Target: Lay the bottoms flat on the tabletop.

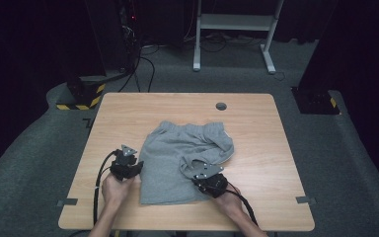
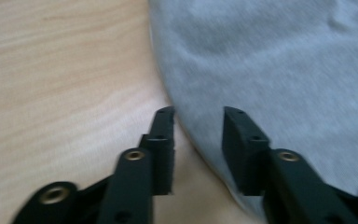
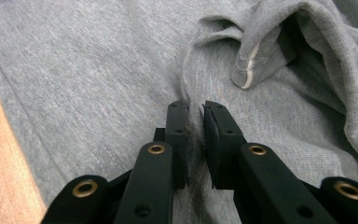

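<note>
A pair of grey shorts (image 1: 177,163) lies crumpled in the middle of the wooden table (image 1: 128,108), waistband folded over at the right. My left gripper (image 1: 137,168) sits at the shorts' left edge. In the left gripper view its jaws (image 2: 199,116) stand open astride the edge of the cloth (image 2: 270,60), pads clear of it. My right gripper (image 1: 193,167) rests on the shorts near their front right. In the right gripper view its jaws (image 3: 196,108) are nearly together, pinching a raised ridge of the grey fabric (image 3: 98,70).
A round cable hole (image 1: 221,106) lies near the table's far edge. Grey tape marks (image 1: 67,202) (image 1: 305,200) sit at the front corners. Beyond the table stand a white frame (image 1: 237,22) and a black base with yellow-black stripes (image 1: 79,96).
</note>
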Demonstrator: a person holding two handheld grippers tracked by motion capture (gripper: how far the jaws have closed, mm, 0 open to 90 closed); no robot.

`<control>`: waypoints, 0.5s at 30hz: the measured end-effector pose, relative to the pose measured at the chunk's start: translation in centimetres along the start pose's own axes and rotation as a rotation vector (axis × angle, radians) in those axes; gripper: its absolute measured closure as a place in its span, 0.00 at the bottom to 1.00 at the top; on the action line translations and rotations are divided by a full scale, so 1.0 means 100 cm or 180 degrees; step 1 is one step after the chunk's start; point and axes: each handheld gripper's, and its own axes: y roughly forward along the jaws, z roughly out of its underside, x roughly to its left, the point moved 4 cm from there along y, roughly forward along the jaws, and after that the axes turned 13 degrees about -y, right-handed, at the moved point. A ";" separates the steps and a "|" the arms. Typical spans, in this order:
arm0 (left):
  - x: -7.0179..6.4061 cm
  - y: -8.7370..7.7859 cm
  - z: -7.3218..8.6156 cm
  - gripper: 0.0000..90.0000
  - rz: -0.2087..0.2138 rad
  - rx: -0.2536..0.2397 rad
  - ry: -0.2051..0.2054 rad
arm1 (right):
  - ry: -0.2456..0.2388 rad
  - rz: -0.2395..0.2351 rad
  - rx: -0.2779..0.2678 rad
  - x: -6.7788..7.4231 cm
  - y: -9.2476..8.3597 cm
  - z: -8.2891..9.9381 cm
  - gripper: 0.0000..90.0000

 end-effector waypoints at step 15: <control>-0.007 0.002 0.019 0.84 -0.0057 0.0100 0.0187 | -0.0013 0.0043 0.0028 -0.001 0.002 -0.003 0.88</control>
